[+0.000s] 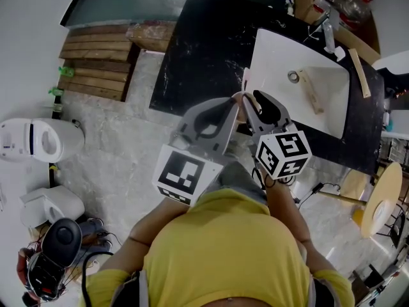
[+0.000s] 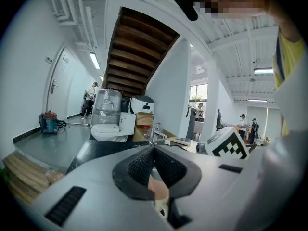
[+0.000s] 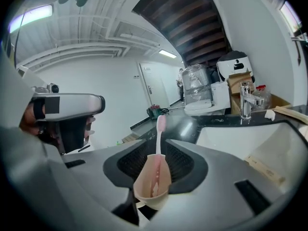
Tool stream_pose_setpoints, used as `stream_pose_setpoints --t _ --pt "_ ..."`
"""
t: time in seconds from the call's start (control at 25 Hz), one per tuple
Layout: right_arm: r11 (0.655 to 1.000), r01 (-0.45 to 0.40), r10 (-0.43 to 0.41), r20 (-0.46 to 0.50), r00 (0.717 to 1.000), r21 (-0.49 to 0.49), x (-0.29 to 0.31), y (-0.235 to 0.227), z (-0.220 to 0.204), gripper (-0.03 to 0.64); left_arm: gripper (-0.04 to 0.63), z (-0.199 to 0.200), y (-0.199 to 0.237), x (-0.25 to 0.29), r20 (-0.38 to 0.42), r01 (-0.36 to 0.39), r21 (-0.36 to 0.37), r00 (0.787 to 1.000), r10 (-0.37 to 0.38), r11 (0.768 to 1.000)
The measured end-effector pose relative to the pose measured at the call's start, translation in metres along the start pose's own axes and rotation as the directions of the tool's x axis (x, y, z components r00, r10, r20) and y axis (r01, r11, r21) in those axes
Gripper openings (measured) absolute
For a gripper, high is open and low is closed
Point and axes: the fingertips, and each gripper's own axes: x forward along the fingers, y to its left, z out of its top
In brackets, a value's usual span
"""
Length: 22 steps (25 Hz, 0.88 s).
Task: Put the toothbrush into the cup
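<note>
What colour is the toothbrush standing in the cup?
Pink. The toothbrush shows best in the right gripper view.

The toothbrush is pink, the cup beige, the sink white.

1. A white basin sits sunk in the black counter, with a tap at its far rim.
2. A wooden stick lies in the basin, just beside the drain.
3. A wooden strip lies along the basin's right edge.
4. Wooden slats lie on the floor, left of the counter.
5. A white toilet stands far left, with a second toilet near it.
6. A round wooden tabletop shows at the right.
</note>
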Motion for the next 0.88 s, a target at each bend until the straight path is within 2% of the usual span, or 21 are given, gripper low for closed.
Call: stream_pose_setpoints --t 0.24,0.48,0.88 --pt "0.999 -0.006 0.008 0.041 0.999 -0.034 -0.008 0.007 0.015 0.110 0.009 0.004 -0.003 -0.005 0.016 -0.007 0.005 1.000 0.007 1.000" --pt "0.997 -0.003 0.011 0.110 0.994 -0.075 -0.026 0.015 0.038 0.040 0.009 0.013 -0.011 -0.010 0.045 -0.012 0.016 0.999 0.011 1.000" --pt "0.986 -0.025 0.065 0.238 0.969 -0.166 -0.074 0.050 0.080 0.018 0.009 0.036 -0.034 -0.024 0.117 0.000 0.055 0.993 -0.007 0.998"
